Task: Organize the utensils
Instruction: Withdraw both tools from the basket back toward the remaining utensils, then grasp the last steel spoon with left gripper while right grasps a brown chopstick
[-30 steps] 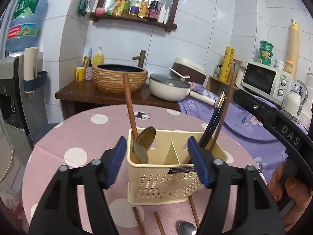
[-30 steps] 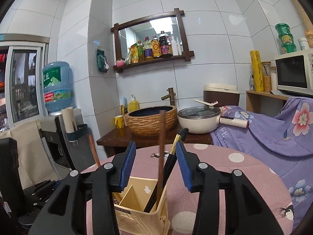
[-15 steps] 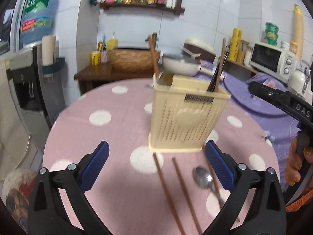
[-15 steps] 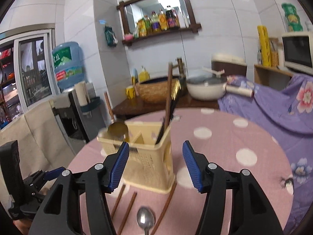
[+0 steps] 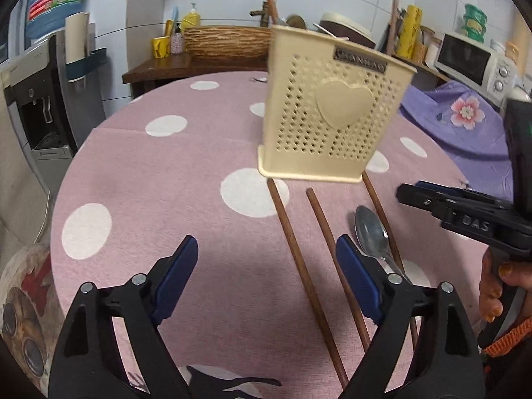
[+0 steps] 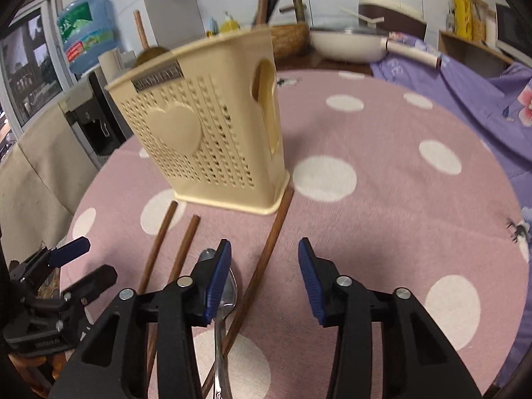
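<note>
My left gripper point(image 5: 266, 277) gapes wide over two chopsticks point(image 5: 301, 266), jaws just narrowing, nothing gripped. My right gripper point(image 6: 264, 274), closing too, straddles the third chopstick point(image 6: 262, 266) beside the spoon point(image 6: 226, 299), near the holder point(image 6: 212, 126). Risk: pinching both.

Each hand-held gripper point(image 5: 266, 266) has black plastic arms, silver pivot screws, ribbed blue pads point(image 6: 217, 277) and raised "DAS" lettering.
</note>
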